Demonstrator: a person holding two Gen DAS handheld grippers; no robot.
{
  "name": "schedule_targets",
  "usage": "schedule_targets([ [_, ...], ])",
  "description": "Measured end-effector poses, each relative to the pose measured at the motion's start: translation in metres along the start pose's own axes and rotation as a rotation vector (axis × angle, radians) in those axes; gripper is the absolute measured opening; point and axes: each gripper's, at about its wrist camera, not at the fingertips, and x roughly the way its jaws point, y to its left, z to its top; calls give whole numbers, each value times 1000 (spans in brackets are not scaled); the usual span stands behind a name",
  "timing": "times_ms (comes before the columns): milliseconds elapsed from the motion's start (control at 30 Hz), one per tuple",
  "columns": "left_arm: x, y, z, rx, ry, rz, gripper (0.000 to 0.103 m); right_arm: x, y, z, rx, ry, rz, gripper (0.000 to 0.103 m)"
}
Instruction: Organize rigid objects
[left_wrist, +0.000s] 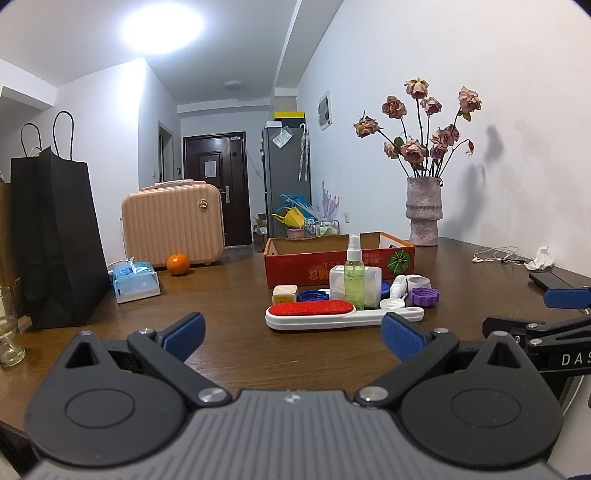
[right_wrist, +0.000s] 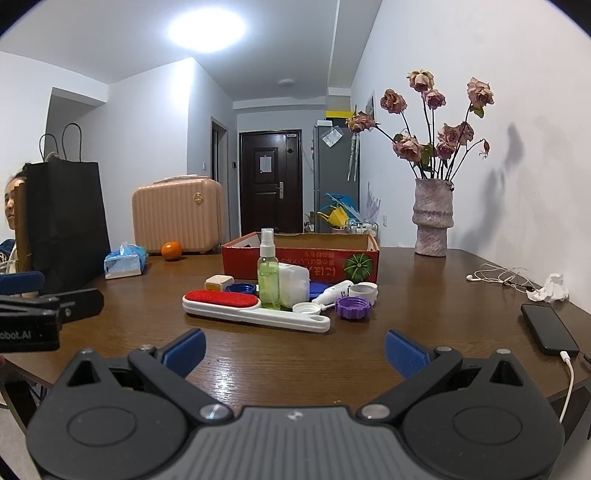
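A cluster of small rigid items lies on the brown table in front of a red cardboard box (left_wrist: 328, 264) (right_wrist: 295, 260). Nearest is a white lint brush with a red pad (left_wrist: 314, 314) (right_wrist: 236, 306). Behind it stand a green spray bottle (left_wrist: 354, 277) (right_wrist: 268, 275), a white plastic container (right_wrist: 295, 282), a purple lid (left_wrist: 424, 296) (right_wrist: 352, 307), blue lids (left_wrist: 313, 295), a white cap (right_wrist: 306, 307) and a small cream box (left_wrist: 285, 293). My left gripper (left_wrist: 293, 338) and right gripper (right_wrist: 295, 349) both hover open, short of the brush, holding nothing.
A black paper bag (left_wrist: 55, 240), a tissue pack (left_wrist: 136, 282), an orange (left_wrist: 177, 264) and a pink case (left_wrist: 173, 225) stand to the left. A vase of dried roses (right_wrist: 432, 221), earphones (right_wrist: 498, 277) and a charging phone (right_wrist: 548, 328) are on the right. A person sits behind the bag.
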Motion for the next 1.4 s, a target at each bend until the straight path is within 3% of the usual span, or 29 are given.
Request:
schedule_targets([
  [267,5,1,1,-3,13,-5,103,5,-1,-1,-10,-10,-3,103],
  [900,62,19,4,-21,82,42,103,60,-21,3,23,37,47,102],
  [1000,75,20,6,1,78,44,103,84,-30,12,41,78,39,90],
  [1100,100,26,9,6,109,24,103,115,-43,22,77,147,58,71],
  [1167,121,33,16,-20,137,-11,103,137,-54,28,124,187,74,53],
  [1200,133,38,20,-36,151,-33,102,151,-61,31,155,212,82,50],
  [1267,159,44,28,-56,210,-99,95,171,-69,35,199,253,92,37],
  [1400,212,59,40,-159,311,-187,89,206,-74,36,162,284,81,33],
])
